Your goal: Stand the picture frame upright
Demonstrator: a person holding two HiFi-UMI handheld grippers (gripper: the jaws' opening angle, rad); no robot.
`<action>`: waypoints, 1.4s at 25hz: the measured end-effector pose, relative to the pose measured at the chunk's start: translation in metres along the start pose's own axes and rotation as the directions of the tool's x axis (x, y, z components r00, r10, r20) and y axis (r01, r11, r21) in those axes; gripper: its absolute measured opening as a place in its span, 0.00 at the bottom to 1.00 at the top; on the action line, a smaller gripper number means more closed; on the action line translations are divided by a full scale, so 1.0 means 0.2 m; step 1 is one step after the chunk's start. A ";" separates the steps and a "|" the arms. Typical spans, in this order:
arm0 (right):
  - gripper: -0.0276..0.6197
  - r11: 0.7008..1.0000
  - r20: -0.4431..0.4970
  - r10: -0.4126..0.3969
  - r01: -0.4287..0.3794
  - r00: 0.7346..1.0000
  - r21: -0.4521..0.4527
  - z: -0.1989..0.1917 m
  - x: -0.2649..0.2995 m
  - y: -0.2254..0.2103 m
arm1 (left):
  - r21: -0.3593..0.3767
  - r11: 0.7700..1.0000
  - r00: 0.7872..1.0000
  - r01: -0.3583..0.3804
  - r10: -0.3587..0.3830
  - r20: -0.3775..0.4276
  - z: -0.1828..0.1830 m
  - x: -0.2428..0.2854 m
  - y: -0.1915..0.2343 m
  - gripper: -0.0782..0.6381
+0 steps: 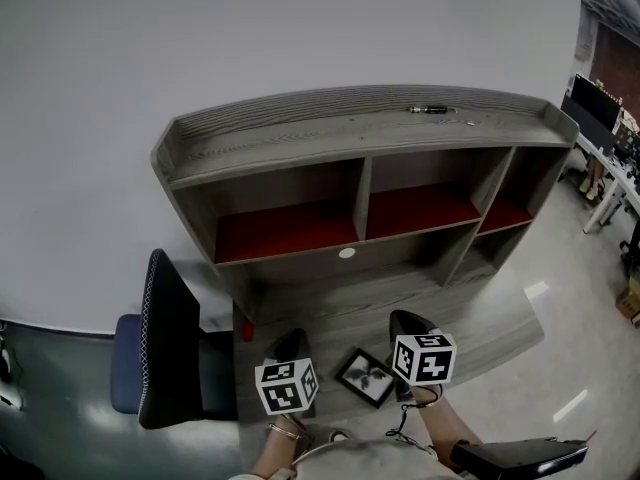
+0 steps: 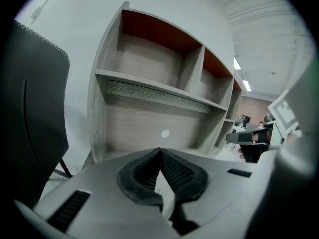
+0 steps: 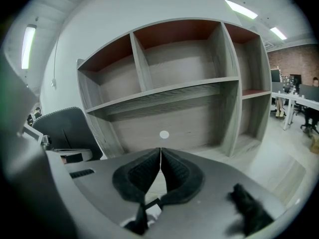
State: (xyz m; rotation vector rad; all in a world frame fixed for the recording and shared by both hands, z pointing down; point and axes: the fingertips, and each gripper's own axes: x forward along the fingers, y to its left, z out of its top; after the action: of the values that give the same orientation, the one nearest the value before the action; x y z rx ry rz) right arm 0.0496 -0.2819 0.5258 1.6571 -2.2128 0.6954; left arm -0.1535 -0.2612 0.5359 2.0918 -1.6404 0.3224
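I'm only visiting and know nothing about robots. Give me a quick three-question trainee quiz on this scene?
1. True or false: the picture frame stands upright on the desk.
2. The shelf unit's top row has how many compartments? A two, B three, C five.
3. Fill in: the left gripper and right gripper both have their jaws ____.
Key: 1 false, it lies flat; 2 B; 3 shut.

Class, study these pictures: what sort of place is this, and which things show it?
Probably an open office or lab: a grey shelved desk against a white wall, a black office chair beside it, and further desks with monitors off to the right.
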 end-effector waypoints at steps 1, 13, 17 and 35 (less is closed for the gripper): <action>0.09 1.000 -0.004 0.002 -0.002 1.000 0.001 0.00 0.01 0.00 | -0.002 1.000 1.000 -0.002 0.002 -0.002 0.00 0.01 0.01 0.13; 0.09 0.999 -0.063 0.035 -0.036 0.997 -0.005 -0.08 0.03 -0.10 | -0.048 0.998 0.998 -0.041 0.038 -0.048 -0.09 0.06 -0.05 0.13; 0.09 0.997 -0.058 0.070 -0.071 0.996 -0.017 -0.03 0.04 -0.09 | -0.052 0.996 0.997 -0.070 0.068 -0.045 -0.08 0.04 -0.07 0.13; 0.09 0.980 -0.228 0.181 -0.194 0.957 -0.036 -0.35 0.06 -0.13 | -0.134 0.974 0.972 -0.180 0.156 -0.175 -0.46 -0.03 -0.16 0.13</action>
State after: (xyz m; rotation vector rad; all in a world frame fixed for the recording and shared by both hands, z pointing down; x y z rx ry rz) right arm 0.0664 -0.2598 0.5965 1.2826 -2.2209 0.8137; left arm -0.1165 -0.2045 0.6066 1.7721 -1.6916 0.4026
